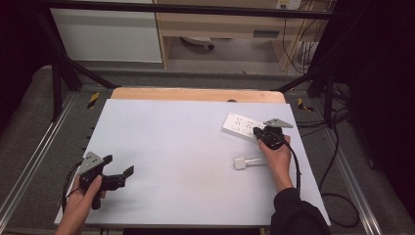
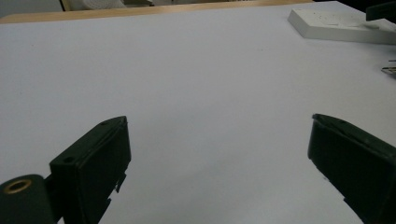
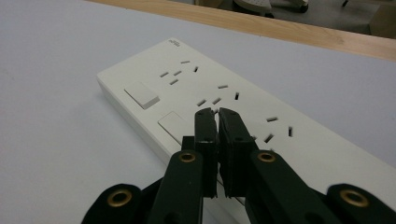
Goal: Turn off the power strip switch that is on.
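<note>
The right tool (image 1: 258, 132) is hovering over the near edge of the power strip (image 1: 241, 125), which is lying at the far right of the worktop (image 1: 186, 147), a little short of the wooden strip along the back edge. In the right gripper view the tool (image 3: 217, 112) is showing its two jaws pressed together with only a hair of a gap and nothing between them, their tips sitting just above the strip (image 3: 261, 116), near a square switch (image 3: 141, 94) and a group of socket slots. Whether the tips are touching the plastic I cannot tell. The right hand (image 1: 276, 159) is gripping the tool from behind, with its cable trailing down along the sleeve.

Just to the left of that hand, a small white plug (image 1: 240, 163) is lying on the worktop, well short of the strip and apart from it.

The left tool (image 1: 120, 171) is waiting at the near left corner, held by the left hand (image 1: 83, 200). Its jaws are standing wide apart and holding nothing; in the left gripper view the tool (image 2: 219, 140) is framing bare white worktop (image 2: 196, 84), with the strip (image 2: 336, 25) far off at the upper right.
</note>
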Available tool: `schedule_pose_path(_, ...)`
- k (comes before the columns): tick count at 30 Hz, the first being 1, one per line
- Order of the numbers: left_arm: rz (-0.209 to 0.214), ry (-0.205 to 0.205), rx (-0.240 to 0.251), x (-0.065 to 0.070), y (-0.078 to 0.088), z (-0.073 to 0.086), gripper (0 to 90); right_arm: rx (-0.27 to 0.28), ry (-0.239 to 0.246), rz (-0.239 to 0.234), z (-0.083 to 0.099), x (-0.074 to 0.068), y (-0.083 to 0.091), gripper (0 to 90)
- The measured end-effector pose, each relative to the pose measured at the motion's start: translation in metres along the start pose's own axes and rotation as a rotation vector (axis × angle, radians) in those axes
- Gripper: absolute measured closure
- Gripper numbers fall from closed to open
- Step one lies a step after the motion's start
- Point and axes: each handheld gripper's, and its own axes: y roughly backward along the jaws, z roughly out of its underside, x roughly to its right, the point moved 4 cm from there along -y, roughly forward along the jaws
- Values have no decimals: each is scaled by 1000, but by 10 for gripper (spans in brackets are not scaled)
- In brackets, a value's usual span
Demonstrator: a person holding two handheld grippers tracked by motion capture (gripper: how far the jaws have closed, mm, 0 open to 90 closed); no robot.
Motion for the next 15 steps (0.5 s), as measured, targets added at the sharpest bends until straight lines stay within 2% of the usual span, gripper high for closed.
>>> schedule_pose_path(9,0,1,1,0,0,0,57,12,-1,-4,-2,-1,1,834)
schedule_pose_path(15,-1,0,1,0,0,0,57,22,-3,1,-5,-2,3,781)
